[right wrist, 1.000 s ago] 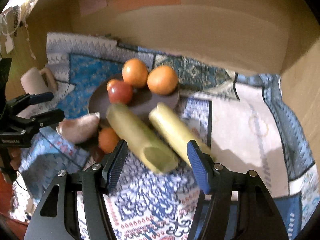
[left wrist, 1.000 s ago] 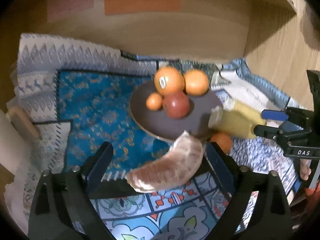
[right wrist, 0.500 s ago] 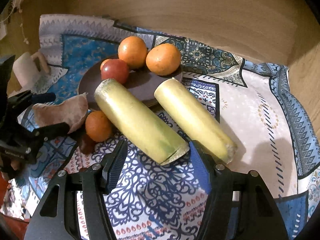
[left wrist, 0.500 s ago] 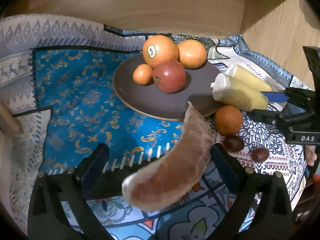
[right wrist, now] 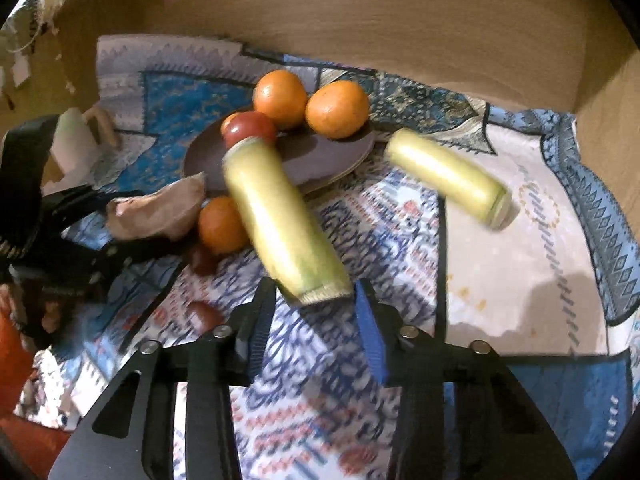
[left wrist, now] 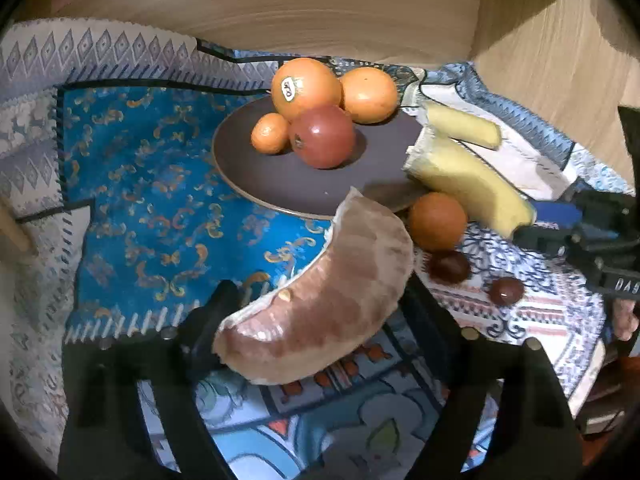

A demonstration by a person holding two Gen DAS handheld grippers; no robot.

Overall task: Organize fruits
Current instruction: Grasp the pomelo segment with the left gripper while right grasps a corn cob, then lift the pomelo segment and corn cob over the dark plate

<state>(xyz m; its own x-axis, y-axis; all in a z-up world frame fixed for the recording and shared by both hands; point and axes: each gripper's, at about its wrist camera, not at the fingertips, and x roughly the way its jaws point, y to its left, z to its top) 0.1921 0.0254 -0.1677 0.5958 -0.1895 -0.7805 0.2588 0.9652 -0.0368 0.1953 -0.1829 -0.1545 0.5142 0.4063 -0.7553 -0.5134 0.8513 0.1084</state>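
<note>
My left gripper (left wrist: pixel 320 304) is shut on a pink pomelo wedge (left wrist: pixel 320 300), held just in front of the dark plate (left wrist: pixel 304 188). The plate holds two oranges (left wrist: pixel 306 86), a small mandarin (left wrist: pixel 270 134) and a red apple (left wrist: pixel 322 136). My right gripper (right wrist: pixel 314 312) is shut on a yellow-green cane piece (right wrist: pixel 280 220), lifted and pointing at the plate. A second cane piece (right wrist: pixel 448 176) lies on the cloth to the right. A loose orange (right wrist: pixel 220 224) and two dark chestnuts (left wrist: pixel 448 266) lie by the plate's near edge.
A patterned blue and white cloth (left wrist: pixel 132 184) covers the table. Wooden walls (right wrist: pixel 400 20) close the back and right side. A white cup with a wooden handle (right wrist: pixel 76 140) stands at the far left.
My right gripper has lifted its cane piece and swung it left over the plate's edge, away from the second piece. My left gripper has come lower and closer with the pomelo wedge.
</note>
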